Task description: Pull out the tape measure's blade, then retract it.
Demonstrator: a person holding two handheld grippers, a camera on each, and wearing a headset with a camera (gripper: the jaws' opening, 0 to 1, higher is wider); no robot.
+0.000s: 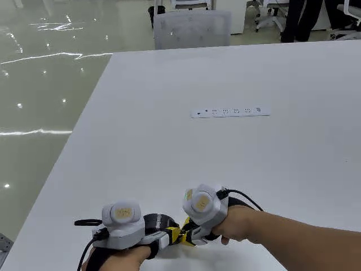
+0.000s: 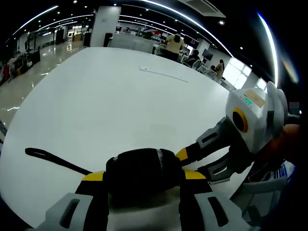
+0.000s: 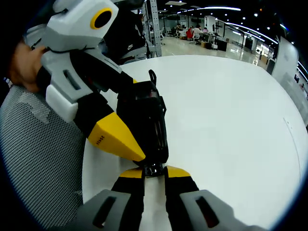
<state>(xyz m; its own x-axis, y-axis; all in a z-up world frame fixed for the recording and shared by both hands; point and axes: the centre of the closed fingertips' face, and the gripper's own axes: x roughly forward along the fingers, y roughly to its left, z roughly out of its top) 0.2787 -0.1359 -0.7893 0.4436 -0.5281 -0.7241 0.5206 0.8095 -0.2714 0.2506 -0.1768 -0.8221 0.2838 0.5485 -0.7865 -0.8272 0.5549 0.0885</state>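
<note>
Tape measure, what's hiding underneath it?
The white table lies under the tape measure, which the left tongs pinch. Whether it rests on the table is hidden by its own black body and the tongs.

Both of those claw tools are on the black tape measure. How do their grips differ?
On the left gripper the jaws stand wide, clamped across the bulky case of the tape measure; on the right gripper they are nearly shut, pinching the small metal blade tip at its end. The left gripper holds it by the sides; the right gripper meets it end-on. Both have yellow-tipped jaws.
</note>
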